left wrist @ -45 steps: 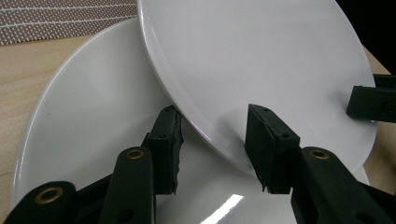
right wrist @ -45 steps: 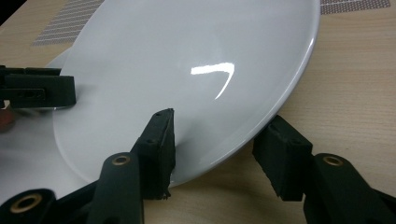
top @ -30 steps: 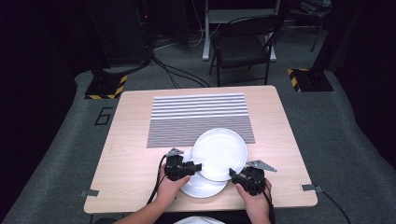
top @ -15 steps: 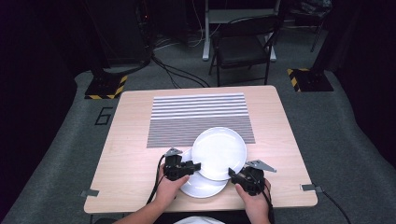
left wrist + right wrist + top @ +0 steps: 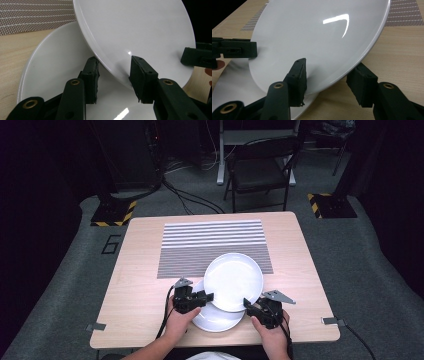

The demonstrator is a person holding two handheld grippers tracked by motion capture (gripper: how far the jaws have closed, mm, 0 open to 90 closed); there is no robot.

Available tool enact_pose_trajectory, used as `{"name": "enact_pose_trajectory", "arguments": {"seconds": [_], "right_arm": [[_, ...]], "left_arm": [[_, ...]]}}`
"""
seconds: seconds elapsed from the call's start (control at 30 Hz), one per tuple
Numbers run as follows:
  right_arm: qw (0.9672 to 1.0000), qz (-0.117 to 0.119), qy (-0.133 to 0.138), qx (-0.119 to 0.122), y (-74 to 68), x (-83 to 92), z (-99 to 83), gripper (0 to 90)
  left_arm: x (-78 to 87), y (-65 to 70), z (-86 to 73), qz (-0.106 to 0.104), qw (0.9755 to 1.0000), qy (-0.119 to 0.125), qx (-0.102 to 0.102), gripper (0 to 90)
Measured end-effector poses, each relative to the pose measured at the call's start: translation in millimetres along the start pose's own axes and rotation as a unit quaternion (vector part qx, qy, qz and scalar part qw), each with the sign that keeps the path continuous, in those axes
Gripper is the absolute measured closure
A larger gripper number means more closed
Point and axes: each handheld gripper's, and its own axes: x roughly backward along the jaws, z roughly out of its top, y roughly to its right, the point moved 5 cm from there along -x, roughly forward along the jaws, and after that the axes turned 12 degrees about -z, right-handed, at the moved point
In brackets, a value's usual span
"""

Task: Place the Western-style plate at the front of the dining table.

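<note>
Two white plates are near the table's front edge. The lower plate [image 5: 217, 320] [image 5: 57, 65] [image 5: 232, 87] lies flat on the wood. The upper plate [image 5: 233, 281] [image 5: 140, 30] [image 5: 312, 37] is tilted above it and overlaps it. My left gripper [image 5: 210, 296] [image 5: 113, 62] is shut on the upper plate's near-left rim, one jaw above it and one below. My right gripper [image 5: 246, 303] [image 5: 329, 67] is shut on the same plate's near-right rim. Each gripper view shows the other gripper at the far rim: the right gripper [image 5: 197, 56] and the left gripper [image 5: 237, 50].
A striped placemat [image 5: 212, 240] lies across the middle of the wooden table [image 5: 135, 285], under the upper plate's far edge. A folding chair [image 5: 260, 170] and cables stand on the floor beyond the table. Bare wood lies to the left and right of the plates.
</note>
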Motion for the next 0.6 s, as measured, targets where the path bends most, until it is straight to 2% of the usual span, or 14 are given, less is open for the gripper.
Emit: {"name": "enact_pose_trajectory", "arguments": {"seconds": [0.3, 0.6], "right_arm": [[1.0000, 0.004, 0.001, 0.006, -0.2, 0.8, 4.3, 49.8], [0.9999, 0.012, 0.006, 0.007, -9.1, -7.0, 16.3, 49.9]], "left_arm": [[2.8, -0.2, 2.3, -0.003, 1.0000, 0.002, -0.006, 58.7], [11.8, -7.3, 10.0, 0.006, 0.9998, 0.020, 0.000, 58.7]]}}
